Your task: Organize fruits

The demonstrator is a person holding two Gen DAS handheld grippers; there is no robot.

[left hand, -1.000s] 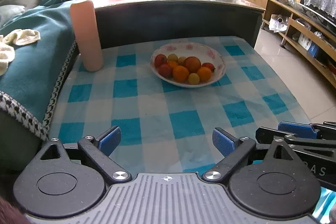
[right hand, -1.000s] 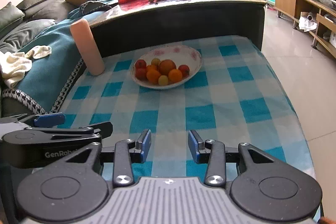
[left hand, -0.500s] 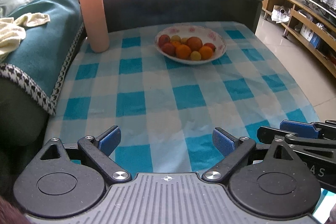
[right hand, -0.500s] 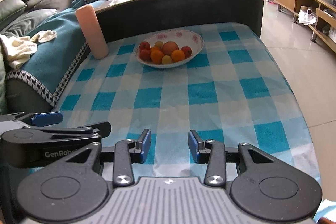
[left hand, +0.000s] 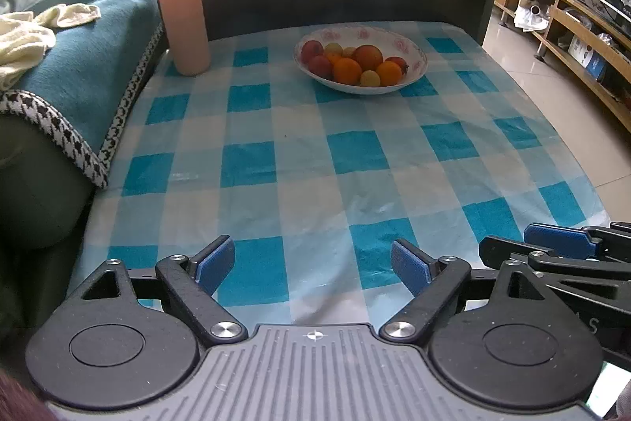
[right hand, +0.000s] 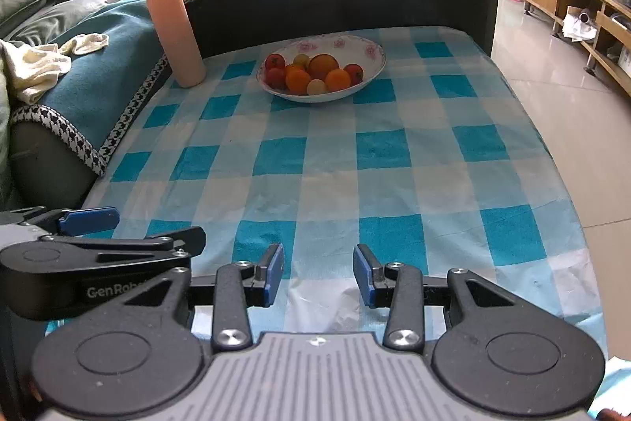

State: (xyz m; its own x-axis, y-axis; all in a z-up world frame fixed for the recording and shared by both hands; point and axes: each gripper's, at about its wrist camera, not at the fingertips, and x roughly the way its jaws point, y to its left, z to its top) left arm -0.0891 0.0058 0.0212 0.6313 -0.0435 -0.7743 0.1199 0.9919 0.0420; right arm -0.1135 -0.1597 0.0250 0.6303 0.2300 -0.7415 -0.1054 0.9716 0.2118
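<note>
**Both grippers empty at near edge; fruit in far bowl**

Blue-and-white checked tablecloth [left hand: 299, 160] covers the table. Teal blanket [left hand: 79, 66] lies on the sofa at left. Left gripper [left hand: 313, 263] hovers over the near edge, jaws spread wide, holding nothing. Right gripper [right hand: 318, 273] is just beside it, jaws parted, also empty. Pink cylinder [left hand: 181, 12] stands upright, far left. White floral bowl [left hand: 410, 50], far centre, contains the fruits [left hand: 353, 64]: oranges and small red and yellow pieces.

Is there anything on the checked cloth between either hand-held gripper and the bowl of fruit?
Nothing visible. The blue-and-white checked tablecloth lies bare between the open left hand-held gripper, the open right hand-held gripper and the white floral bowl of red and orange fruit. The tall pink ribbed cylinder stands off to the bowl's left.
</note>
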